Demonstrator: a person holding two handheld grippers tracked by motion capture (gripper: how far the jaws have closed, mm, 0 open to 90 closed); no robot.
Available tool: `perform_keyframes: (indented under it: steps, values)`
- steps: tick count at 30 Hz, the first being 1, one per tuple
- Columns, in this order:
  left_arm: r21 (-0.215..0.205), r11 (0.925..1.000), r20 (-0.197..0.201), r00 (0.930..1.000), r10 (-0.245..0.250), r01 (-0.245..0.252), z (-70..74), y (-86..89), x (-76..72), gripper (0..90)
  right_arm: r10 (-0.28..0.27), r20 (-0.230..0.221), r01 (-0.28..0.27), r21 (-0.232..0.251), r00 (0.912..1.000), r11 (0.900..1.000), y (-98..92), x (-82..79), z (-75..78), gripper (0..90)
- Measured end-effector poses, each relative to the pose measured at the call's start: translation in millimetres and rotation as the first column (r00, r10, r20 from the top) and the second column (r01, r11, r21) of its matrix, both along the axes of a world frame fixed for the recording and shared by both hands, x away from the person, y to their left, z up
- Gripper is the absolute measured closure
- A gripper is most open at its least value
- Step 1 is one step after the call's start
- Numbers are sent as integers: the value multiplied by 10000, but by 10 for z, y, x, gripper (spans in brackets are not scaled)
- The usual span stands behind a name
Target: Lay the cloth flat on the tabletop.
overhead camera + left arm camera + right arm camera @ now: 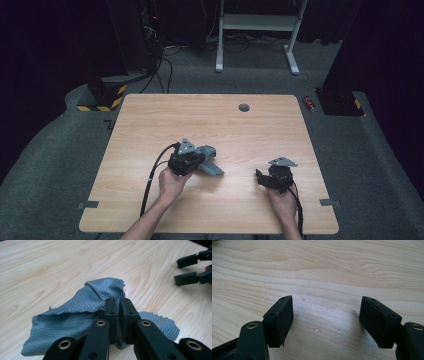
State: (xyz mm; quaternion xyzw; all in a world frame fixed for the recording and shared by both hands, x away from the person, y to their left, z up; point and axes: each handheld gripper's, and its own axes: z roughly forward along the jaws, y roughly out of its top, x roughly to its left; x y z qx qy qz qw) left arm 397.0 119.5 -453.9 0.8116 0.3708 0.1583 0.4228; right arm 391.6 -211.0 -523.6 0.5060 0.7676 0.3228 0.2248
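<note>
my left gripper (119, 305) is clamped on a fold of the grey cloth (82, 315), bunching it off the table (210, 115) so i can carry it. my right gripper (325, 322) waits wide apart, holding nothing, nearby.

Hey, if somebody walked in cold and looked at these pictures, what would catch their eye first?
Most likely the grey quilted cloth near the middle of the wooden table, bunched up and pinched in the left tool, whose jaws are shut on a fold of it. Next, the right tool toward the table's right side, jaws wide apart over bare wood with nothing between them.
</note>
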Motion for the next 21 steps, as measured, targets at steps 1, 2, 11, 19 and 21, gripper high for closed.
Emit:
perform_keyframes:
  steps: [1, 2, 11, 19, 21]
  values:
    - [-149, 9999, 25, 10000, -42, 42, 9, -26, 5, 855, -1, 1, 1, -3, 10000, 10000, 0, 0, 0, 270]
    - [-170, 9998, 34, 9999, -99, 100, 17, -54, 13, 855, 7, 1, -7, -13, 10000, 10000, -1, 0, 0, 270]
    - [-95, 9995, -506, 9982, -317, 313, -142, -285, 137, 835, -12, -12, 12, 8, 10000, 10000, 1, -1, 1, 270]
    - [380, 9985, -528, 9979, -368, 388, -254, -340, 118, 736, 99, 38, -99, 36, 9999, 9999, 1, -9, 4, 339]
    - [346, 9989, -550, 9980, -313, 332, -251, -309, 95, 674, 162, 82, -163, 36, 9998, 9999, 0, -12, 5, 371]
